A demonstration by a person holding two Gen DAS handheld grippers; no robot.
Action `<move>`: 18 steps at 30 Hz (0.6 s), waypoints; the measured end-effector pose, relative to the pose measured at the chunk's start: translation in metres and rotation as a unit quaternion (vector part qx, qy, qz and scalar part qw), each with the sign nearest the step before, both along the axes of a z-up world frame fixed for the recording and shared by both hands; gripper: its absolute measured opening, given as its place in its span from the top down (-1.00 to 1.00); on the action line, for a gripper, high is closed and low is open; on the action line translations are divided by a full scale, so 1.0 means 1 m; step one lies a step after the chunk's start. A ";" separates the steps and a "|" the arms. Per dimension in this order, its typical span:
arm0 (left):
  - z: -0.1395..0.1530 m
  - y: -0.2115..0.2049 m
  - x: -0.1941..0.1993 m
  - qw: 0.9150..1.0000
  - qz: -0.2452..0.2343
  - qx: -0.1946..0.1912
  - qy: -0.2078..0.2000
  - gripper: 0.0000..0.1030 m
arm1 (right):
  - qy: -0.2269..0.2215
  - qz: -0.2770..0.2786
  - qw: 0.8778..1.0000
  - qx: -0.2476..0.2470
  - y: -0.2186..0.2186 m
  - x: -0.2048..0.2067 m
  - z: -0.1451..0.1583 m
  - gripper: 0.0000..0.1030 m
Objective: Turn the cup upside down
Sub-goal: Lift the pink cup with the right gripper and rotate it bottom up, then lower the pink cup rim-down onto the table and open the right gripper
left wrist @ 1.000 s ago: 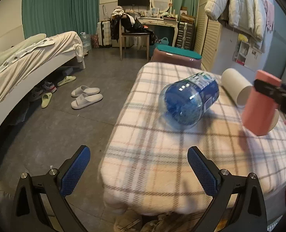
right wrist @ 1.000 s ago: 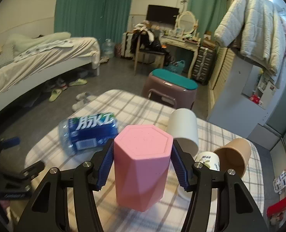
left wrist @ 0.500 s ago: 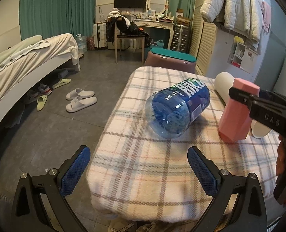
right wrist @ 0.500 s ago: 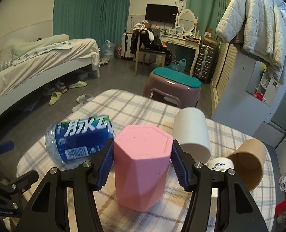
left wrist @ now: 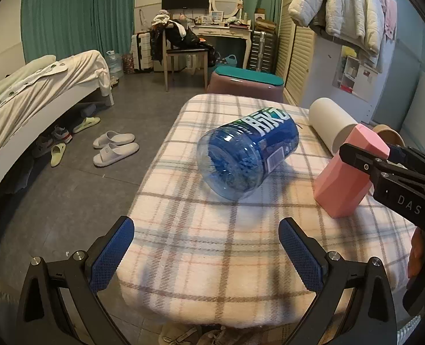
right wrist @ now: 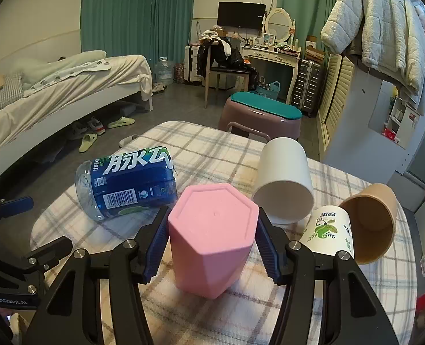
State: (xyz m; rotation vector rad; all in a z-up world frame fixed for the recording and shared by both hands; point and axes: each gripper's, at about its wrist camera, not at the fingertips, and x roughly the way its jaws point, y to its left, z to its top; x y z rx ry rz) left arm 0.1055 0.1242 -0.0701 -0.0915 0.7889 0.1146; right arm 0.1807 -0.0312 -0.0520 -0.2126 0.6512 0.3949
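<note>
I'm over a table draped in a plaid cloth (left wrist: 212,244), in a bedroom: bed (right wrist: 54,92) along the left wall, green curtains (right wrist: 137,14) behind it, a dressing table (right wrist: 272,54) with a round mirror and a dark screen at the far end, a chair (right wrist: 226,77) piled with clothes, a purple stool (right wrist: 261,118) with a teal top just past the table's far edge, slippers (left wrist: 114,146) on the grey floor, a white padded jacket (right wrist: 379,26) hanging on the right. Counting what's on the cloth: one blue bottle (left wrist: 246,155) lying on its side near the left edge, and four cups, namely one pink cup (right wrist: 212,238), one white cup (right wrist: 284,181) on its side, one brown cup (right wrist: 370,224) on its side, and one printed paper cup (right wrist: 330,233) lying against the brown one. The three loose cups sit bunched toward the right edge, touching or nearly so. My right gripper (right wrist: 211,244) has its blue pads pressed against both sides of the pink cup, clamped on it, and the cup stands mouth down on the cloth with its flat six-sided base facing up, toward the near right part of the table, in front of the white cup. My left gripper (left wrist: 206,256) hangs at the near edge of the table with its fingers spread wide, holding nothing and touching nothing, well apart from the bottle.
</note>
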 end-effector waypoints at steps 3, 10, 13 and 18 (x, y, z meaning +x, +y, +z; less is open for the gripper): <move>0.000 -0.003 -0.001 1.000 -0.002 0.002 -0.001 -1.00 | 0.000 -0.001 1.000 0.002 -0.003 -0.004 -0.001 -0.11; 0.003 -0.009 -0.004 1.000 -0.006 0.000 -0.002 -1.00 | 0.003 0.000 1.000 -0.009 -0.007 -0.013 -0.002 -0.11; 0.005 -0.009 -0.004 1.000 -0.006 0.002 -0.002 -1.00 | 0.008 -0.003 1.000 -0.007 -0.008 -0.017 0.001 -0.11; 0.014 -0.012 -0.010 1.000 -0.005 0.009 -0.010 -1.00 | 0.009 -0.010 1.000 0.009 -0.015 -0.026 0.015 -0.29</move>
